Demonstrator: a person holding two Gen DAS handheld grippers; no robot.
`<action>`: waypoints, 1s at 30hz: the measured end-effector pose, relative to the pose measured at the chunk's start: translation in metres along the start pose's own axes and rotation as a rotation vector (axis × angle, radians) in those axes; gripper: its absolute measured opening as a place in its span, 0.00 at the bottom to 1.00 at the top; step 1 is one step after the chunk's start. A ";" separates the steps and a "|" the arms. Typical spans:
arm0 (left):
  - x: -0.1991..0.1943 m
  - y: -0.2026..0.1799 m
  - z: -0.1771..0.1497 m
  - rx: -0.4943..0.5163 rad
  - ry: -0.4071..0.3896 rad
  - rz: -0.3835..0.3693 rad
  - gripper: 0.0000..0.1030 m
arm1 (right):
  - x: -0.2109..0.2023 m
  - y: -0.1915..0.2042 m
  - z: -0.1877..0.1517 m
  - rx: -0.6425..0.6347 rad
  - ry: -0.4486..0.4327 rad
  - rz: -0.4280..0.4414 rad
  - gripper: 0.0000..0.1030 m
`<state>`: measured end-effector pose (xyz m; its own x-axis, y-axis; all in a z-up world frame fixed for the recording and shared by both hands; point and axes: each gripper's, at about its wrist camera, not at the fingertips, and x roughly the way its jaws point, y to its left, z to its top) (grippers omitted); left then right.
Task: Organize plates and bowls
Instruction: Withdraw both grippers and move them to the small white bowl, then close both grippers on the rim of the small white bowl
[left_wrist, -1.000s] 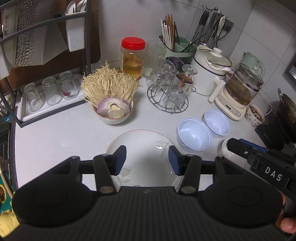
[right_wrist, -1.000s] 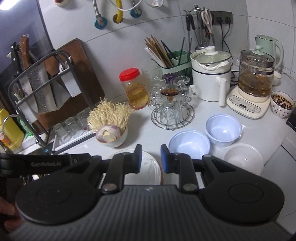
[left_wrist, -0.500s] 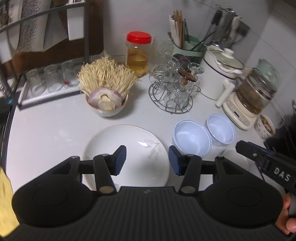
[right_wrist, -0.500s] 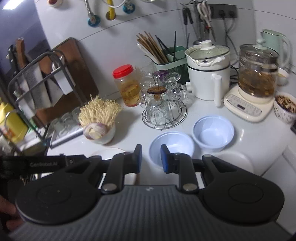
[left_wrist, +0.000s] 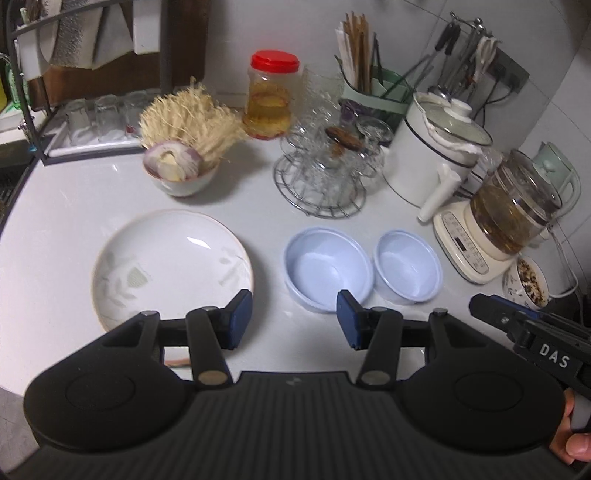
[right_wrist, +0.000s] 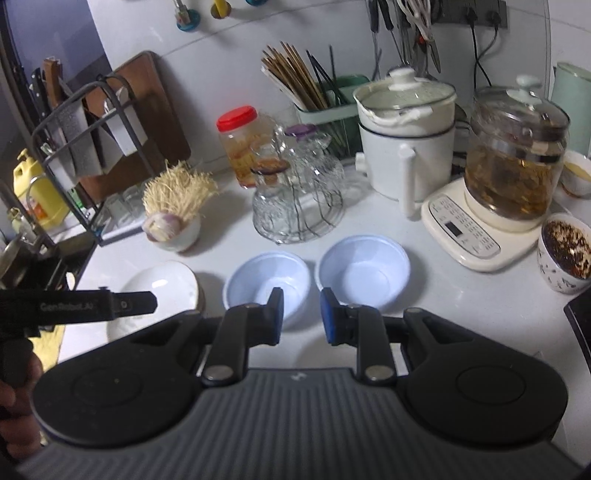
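Now: reaching, nothing picked up | left gripper (left_wrist: 293, 319) jaws half open, empty, plate (left_wrist: 171, 264) just left | right gripper (right_wrist: 301, 315) jaws narrow, empty, blue bowls (right_wrist: 267, 278) ahead | next: grab a bowl rim

The right claw (right_wrist: 301, 314) is hovering with its jaws apart and empty over the white table (right_wrist: 443, 295), just in front of two pale blue bowls (right_wrist: 266, 284) (right_wrist: 365, 275) sitting side by side; a white plate (right_wrist: 162, 286) is lying left of them.
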<state>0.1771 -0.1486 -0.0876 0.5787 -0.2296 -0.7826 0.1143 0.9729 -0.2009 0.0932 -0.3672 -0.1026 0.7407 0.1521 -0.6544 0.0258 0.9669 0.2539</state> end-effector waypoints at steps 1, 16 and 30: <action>0.004 -0.003 -0.003 0.004 0.008 -0.007 0.55 | 0.002 -0.004 -0.002 0.009 0.010 -0.002 0.25; 0.074 -0.051 -0.022 0.142 0.129 -0.112 0.55 | 0.041 -0.072 -0.041 0.175 0.148 -0.131 0.25; 0.143 -0.058 -0.039 0.102 0.280 -0.175 0.45 | 0.080 -0.101 -0.063 0.268 0.243 -0.119 0.25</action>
<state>0.2215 -0.2393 -0.2110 0.3008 -0.3777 -0.8757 0.2802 0.9127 -0.2974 0.1079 -0.4395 -0.2257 0.5419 0.1171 -0.8322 0.3004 0.8978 0.3219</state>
